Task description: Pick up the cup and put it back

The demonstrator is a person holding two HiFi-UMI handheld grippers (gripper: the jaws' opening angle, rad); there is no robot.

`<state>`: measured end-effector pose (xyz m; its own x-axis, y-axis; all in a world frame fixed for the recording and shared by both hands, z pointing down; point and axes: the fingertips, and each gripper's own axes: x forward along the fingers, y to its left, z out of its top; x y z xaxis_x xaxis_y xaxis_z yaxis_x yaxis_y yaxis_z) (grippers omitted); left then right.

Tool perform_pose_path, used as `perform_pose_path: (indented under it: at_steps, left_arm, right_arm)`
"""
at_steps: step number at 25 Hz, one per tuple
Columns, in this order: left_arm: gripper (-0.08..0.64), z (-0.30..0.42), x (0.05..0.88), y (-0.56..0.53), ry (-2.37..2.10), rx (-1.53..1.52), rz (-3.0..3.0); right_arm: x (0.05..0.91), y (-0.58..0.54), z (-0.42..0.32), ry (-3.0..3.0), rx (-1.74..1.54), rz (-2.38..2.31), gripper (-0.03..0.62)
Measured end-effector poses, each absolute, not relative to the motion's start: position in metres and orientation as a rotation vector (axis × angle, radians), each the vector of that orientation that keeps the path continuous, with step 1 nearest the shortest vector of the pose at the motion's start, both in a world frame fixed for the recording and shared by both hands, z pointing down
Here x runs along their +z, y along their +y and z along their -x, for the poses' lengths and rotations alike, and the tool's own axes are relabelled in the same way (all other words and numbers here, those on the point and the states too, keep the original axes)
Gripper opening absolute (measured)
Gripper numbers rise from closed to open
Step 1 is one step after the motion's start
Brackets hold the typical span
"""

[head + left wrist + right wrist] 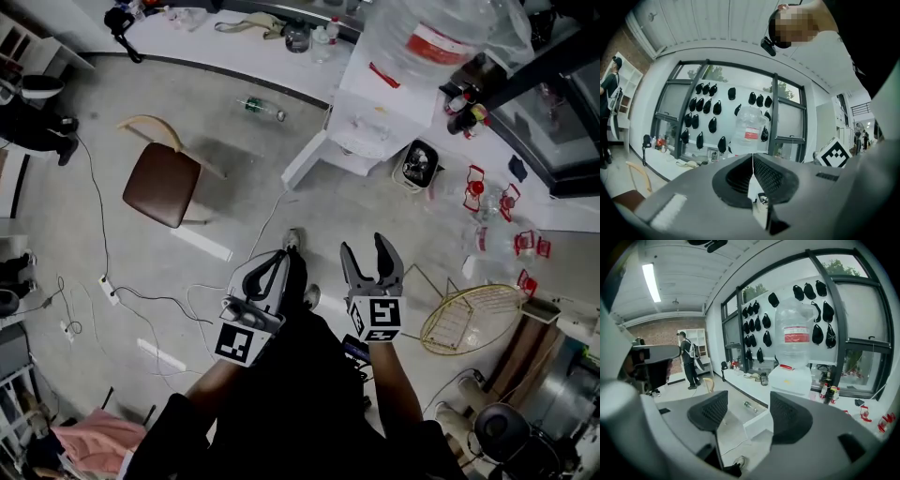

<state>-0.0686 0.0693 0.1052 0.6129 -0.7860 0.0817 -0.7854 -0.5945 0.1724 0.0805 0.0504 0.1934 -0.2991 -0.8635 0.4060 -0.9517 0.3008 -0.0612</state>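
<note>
Several clear cups with red handles stand on the white counter at the right; the right gripper view shows them as red shapes low at its right edge. Both grippers are held over the floor in front of the person, well short of the cups. My left gripper has its jaws pressed together with nothing between them, and they meet in a thin line in the left gripper view. My right gripper stands open and empty, with its two pads well apart.
A white water dispenser carrying a large clear bottle stands ahead. A brown chair, a fallen bottle and cables are on the floor. A wire basket sits at the right. A person stands far off.
</note>
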Motion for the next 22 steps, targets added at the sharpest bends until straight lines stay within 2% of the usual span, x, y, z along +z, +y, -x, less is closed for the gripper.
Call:
perform_pose_path:
  at_steps: [10, 22]
  left_arm:
    - [0.008, 0.045, 0.173, -0.066, -1.259, 0.025, -2.637]
    - [0.008, -0.002, 0.322, -0.133, -1.348, -0.013, -2.603]
  right_arm:
    - [0.299, -0.071, -0.088, -2.222, 0.499, -1.509, 0.265]
    - [0.490, -0.142, -0.129, -2.190, 0.584, -1.521, 0.265]
